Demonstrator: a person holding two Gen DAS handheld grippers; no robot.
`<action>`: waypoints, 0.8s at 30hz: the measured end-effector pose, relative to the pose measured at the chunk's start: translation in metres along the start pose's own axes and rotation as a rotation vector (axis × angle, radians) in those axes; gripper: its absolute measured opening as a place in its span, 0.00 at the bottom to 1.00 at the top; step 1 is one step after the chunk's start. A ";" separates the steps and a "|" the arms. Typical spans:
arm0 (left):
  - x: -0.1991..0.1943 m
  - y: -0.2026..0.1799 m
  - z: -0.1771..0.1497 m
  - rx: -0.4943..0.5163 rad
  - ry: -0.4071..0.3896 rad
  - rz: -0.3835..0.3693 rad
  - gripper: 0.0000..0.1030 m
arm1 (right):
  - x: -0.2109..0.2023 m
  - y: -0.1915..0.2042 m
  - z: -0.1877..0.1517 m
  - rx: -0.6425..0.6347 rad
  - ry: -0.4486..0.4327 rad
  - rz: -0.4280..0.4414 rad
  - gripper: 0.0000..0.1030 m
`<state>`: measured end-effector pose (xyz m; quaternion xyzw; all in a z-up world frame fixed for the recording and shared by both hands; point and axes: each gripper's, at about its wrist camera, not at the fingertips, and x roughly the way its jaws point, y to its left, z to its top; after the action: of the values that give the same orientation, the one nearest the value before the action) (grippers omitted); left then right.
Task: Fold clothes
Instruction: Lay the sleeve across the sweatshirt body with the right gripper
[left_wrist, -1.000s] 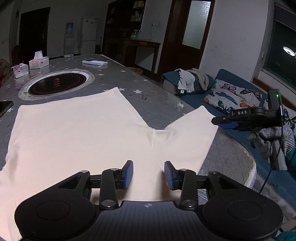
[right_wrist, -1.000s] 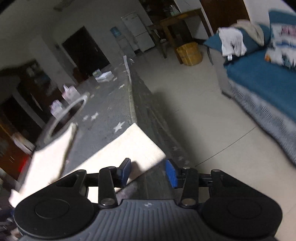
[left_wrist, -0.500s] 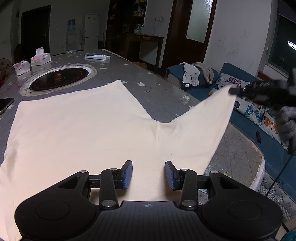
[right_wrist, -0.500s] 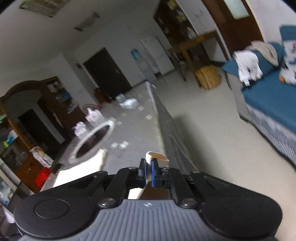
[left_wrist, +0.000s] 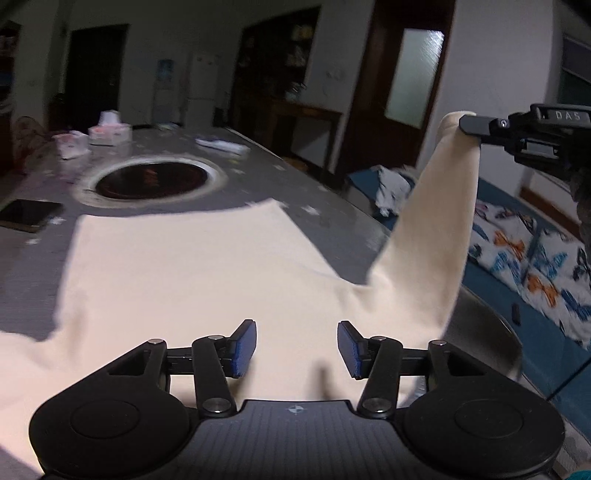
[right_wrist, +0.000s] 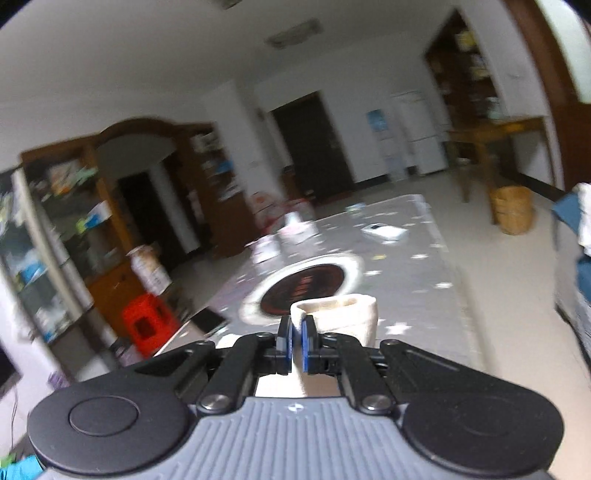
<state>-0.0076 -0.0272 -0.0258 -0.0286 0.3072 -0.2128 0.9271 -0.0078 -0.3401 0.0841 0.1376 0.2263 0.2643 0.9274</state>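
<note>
The cream garment (left_wrist: 192, 280) lies spread flat over the near part of the grey star-patterned bench (left_wrist: 258, 173), except for one leg or sleeve at the bench's right edge, which is pulled up off the surface into the air. The right tool (right_wrist: 296, 345) is clenched on the hem of that raised part; in the right wrist view the fabric curls up out of the closed blue pads (right_wrist: 306, 341), and in the left wrist view the same tool (left_wrist: 466, 122) pinches the cloth tip high above the right edge. White letters "DAS" are readable on its black body. The left tool (left_wrist: 296, 349) is released, its blue pads spread wide, hovering over the garment's near edge with cloth visible between the fingers but nothing gripped. Farther along the bench sit a round black inset burner (left_wrist: 151, 178), a dark phone (left_wrist: 27, 214) by the left edge, and tissue boxes (left_wrist: 109, 131) toward the far left corner; their printing is too blurred to read.
</note>
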 end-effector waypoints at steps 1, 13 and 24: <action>-0.006 0.007 -0.001 -0.012 -0.009 0.015 0.53 | 0.010 0.011 0.001 -0.020 0.015 0.018 0.04; -0.050 0.076 -0.023 -0.171 -0.068 0.147 0.54 | 0.116 0.112 -0.040 -0.155 0.250 0.198 0.04; -0.066 0.099 -0.031 -0.210 -0.087 0.186 0.54 | 0.134 0.151 -0.072 -0.236 0.352 0.276 0.16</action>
<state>-0.0355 0.0922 -0.0323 -0.1061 0.2886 -0.0912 0.9472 -0.0060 -0.1324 0.0325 0.0098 0.3311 0.4328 0.8384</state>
